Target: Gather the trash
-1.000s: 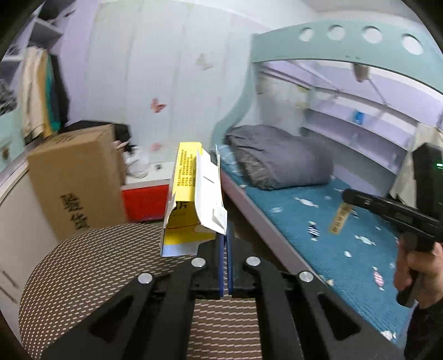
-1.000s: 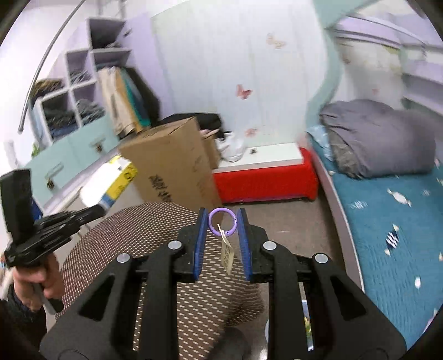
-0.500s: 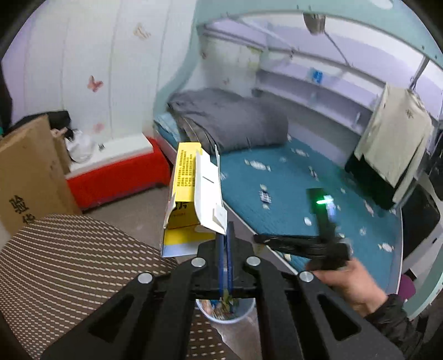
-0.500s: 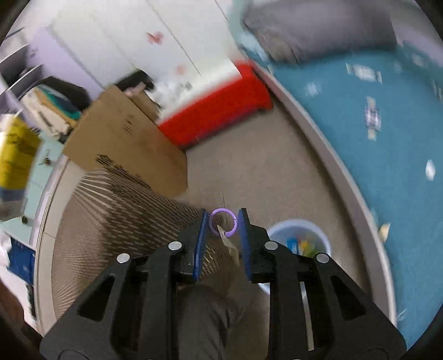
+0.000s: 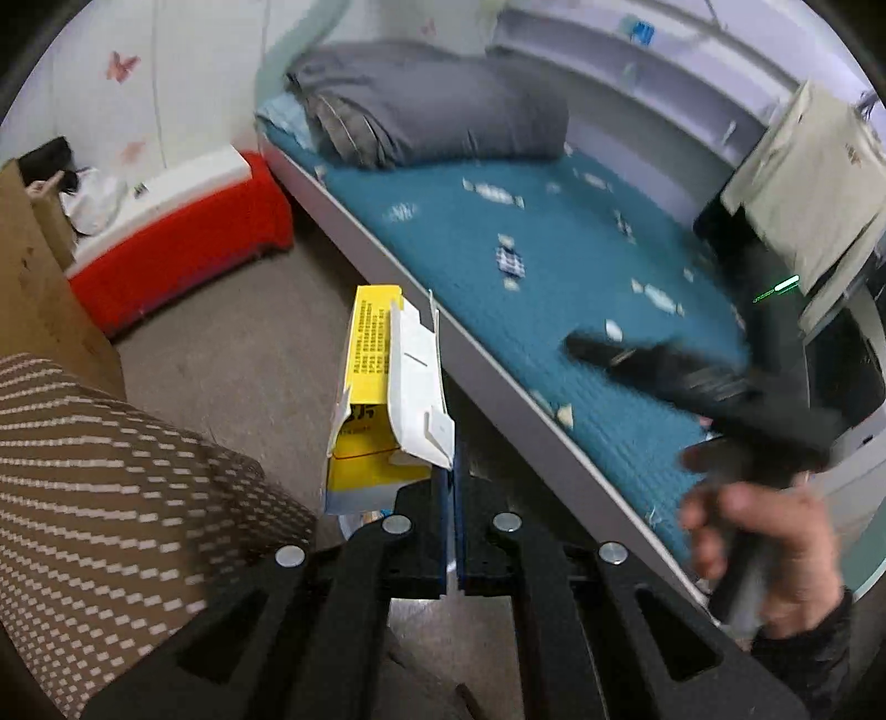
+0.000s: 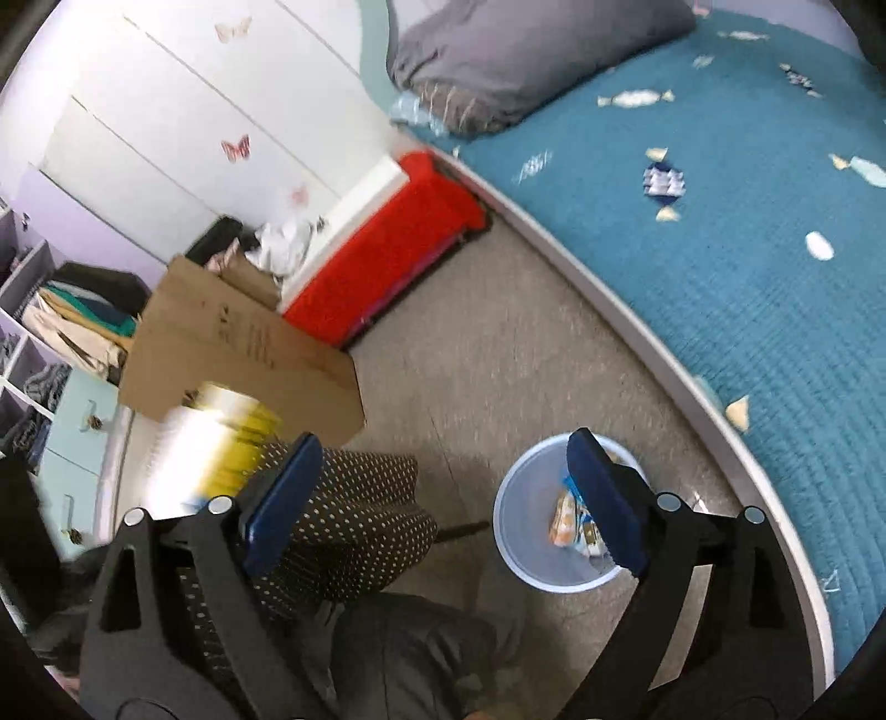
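My left gripper [image 5: 451, 487] is shut on the white flap of an opened yellow and white carton [image 5: 382, 387] and holds it up above the floor beside the bed. The carton also shows blurred at the left of the right wrist view [image 6: 221, 448]. My right gripper [image 6: 443, 498] is open and empty, above a round light blue trash bin [image 6: 512, 531] that stands on the floor and holds several wrappers. The purple ring with its tag is not in view. The right gripper also shows, blurred, in the left wrist view [image 5: 576, 343].
A bed with a teal cover [image 6: 747, 232] and a grey folded quilt [image 6: 520, 50] runs along the right. A red and white bench [image 6: 382, 249] and a cardboard box [image 6: 232, 349] stand by the wall. A brown dotted chair seat [image 5: 111, 498] lies at the left.
My right gripper has opened and the purple ring with its tag has left it. Both grippers have swung down toward the floor and the bin. The left still holds the carton.
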